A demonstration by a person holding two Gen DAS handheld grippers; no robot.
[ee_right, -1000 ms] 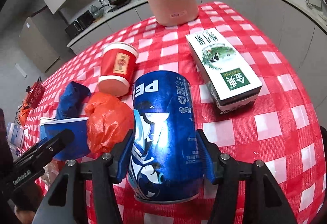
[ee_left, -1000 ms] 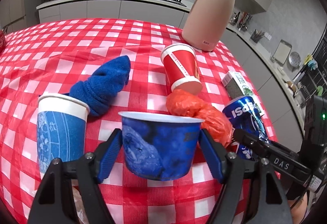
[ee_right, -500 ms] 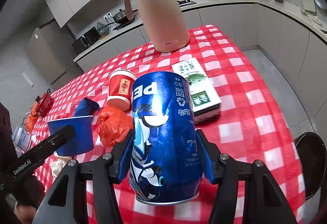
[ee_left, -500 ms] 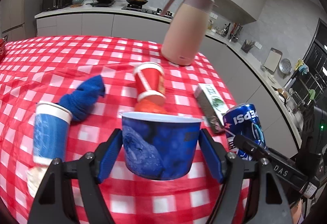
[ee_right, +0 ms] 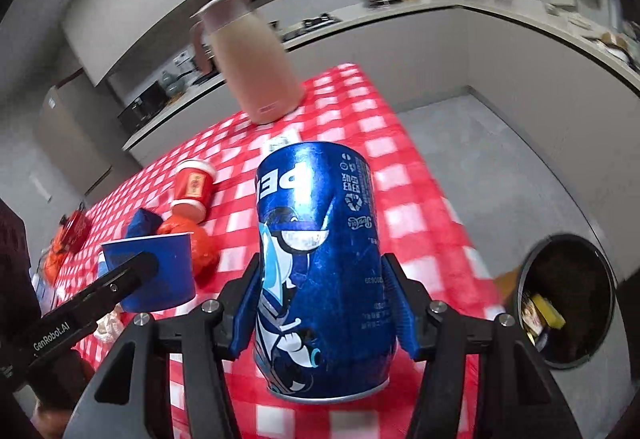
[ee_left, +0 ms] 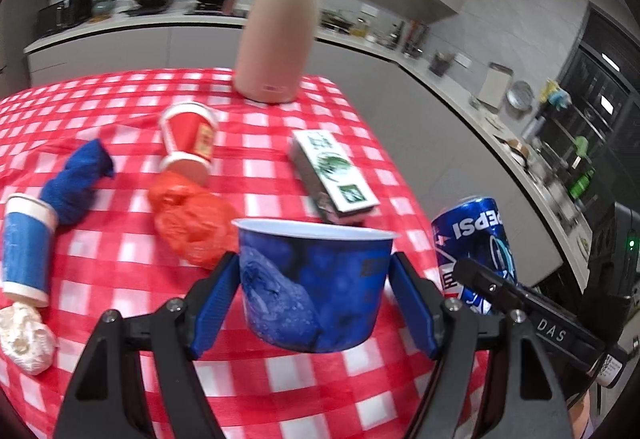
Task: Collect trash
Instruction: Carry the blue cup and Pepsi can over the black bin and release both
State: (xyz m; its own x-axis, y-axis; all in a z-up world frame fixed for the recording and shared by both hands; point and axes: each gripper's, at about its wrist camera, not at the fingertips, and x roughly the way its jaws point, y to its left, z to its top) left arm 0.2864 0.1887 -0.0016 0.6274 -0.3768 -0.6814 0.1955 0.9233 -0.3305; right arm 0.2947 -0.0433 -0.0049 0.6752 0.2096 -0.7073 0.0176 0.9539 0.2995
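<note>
**Cup and can both clamped above the checked table**

Left wrist view: left gripper (ee_left: 316,295) clenched on a blue paper cup (ee_left: 316,279), mouth up, blue pads pressed to both sides. To the right, the blue Pepsi can (ee_left: 474,243), partly hidden by the other tool's black finger. On the red-and-white checked tablecloth (ee_left: 256,371): crumpled orange bag (ee_left: 192,217), red cup (ee_left: 190,141) on its side just behind the bag, blue cloth (ee_left: 76,179), white-rimmed blue cup (ee_left: 26,247) lying by a white paper wad (ee_left: 26,337), green-and-white carton (ee_left: 334,171), pink jug (ee_left: 276,31) upright at the far edge. Seen only here: wad, second blue cup, whole carton.

Right wrist view: right gripper (ee_right: 324,313) clamped round the Pepsi can (ee_right: 316,263), upright, pads on both flanks. Blue paper cup (ee_right: 160,275) at left behind the left tool's finger. Seen only here: grey floor past the table edge and a round black bin (ee_right: 568,299) at lower right, scraps inside. Kitchen counters and cabinets behind, blurred.
</note>
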